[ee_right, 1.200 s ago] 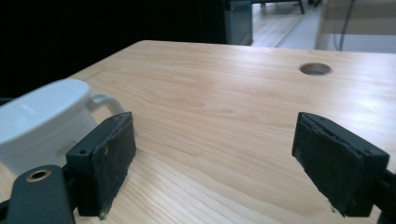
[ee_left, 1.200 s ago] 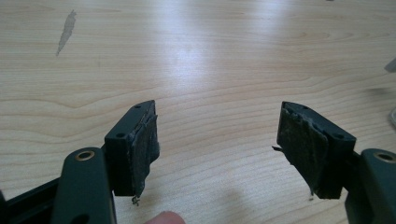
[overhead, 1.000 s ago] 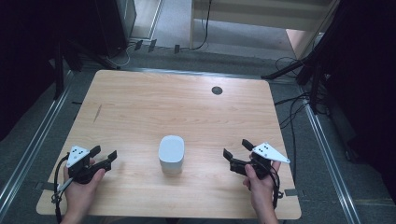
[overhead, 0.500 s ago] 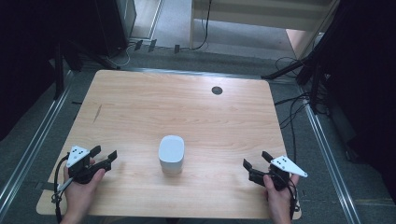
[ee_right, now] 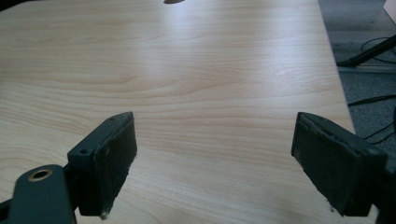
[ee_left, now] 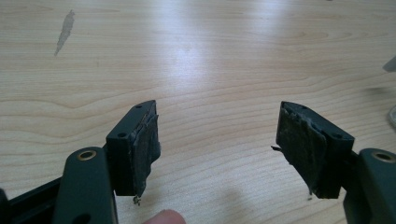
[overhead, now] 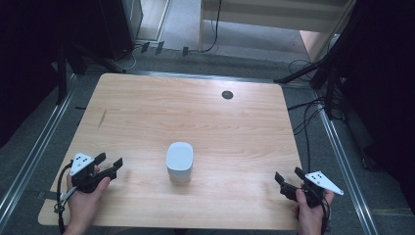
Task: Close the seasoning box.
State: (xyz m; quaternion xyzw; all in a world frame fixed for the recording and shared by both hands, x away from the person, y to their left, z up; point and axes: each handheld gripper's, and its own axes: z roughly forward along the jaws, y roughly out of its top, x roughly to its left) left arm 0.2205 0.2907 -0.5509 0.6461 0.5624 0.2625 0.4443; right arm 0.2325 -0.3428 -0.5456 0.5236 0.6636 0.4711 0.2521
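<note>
A white smart speaker (overhead: 179, 161) with rounded corners stands upright on the light wooden counter (overhead: 195, 117), a little toward six o'clock from the counter's middle. Its top face is flat and plain, its sides a slightly greyer fabric-like wrap. Nothing touches it; it stands alone.

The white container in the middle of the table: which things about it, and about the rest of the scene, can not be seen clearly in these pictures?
- White container, high view: too small to tell its material or whether the top is a lid.
- Same container, left gripper view: cut off by the right edge.
- Dark round spot on the table, high view: too small to tell hole from cap.
</note>
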